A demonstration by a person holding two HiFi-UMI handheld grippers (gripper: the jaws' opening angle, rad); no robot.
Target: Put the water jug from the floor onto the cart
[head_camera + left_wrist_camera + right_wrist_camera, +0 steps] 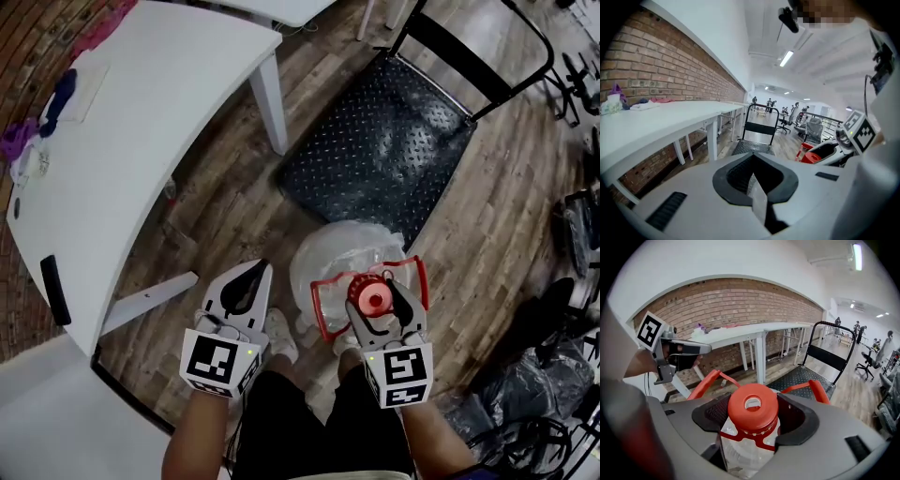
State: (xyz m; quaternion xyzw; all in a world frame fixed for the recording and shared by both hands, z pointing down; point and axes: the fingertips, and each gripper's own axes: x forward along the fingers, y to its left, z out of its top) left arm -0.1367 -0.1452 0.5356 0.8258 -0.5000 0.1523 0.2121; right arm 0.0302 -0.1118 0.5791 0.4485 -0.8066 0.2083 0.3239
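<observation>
The water jug is clear plastic with a red cap and a red carrying frame. It hangs just in front of my feet, with my right gripper shut on its neck under the cap. In the right gripper view the cap sits between the dark pads. My left gripper is held beside the jug on the left, jaws together and nothing in them. The cart, a black diamond-plate platform with a tubular handle, stands on the wooden floor beyond the jug. It also shows as the cart and the cart.
A long white table runs along the brick wall at the left, one leg close to the cart's corner. Black cables and bags lie at the right. A white seat stands at the lower left.
</observation>
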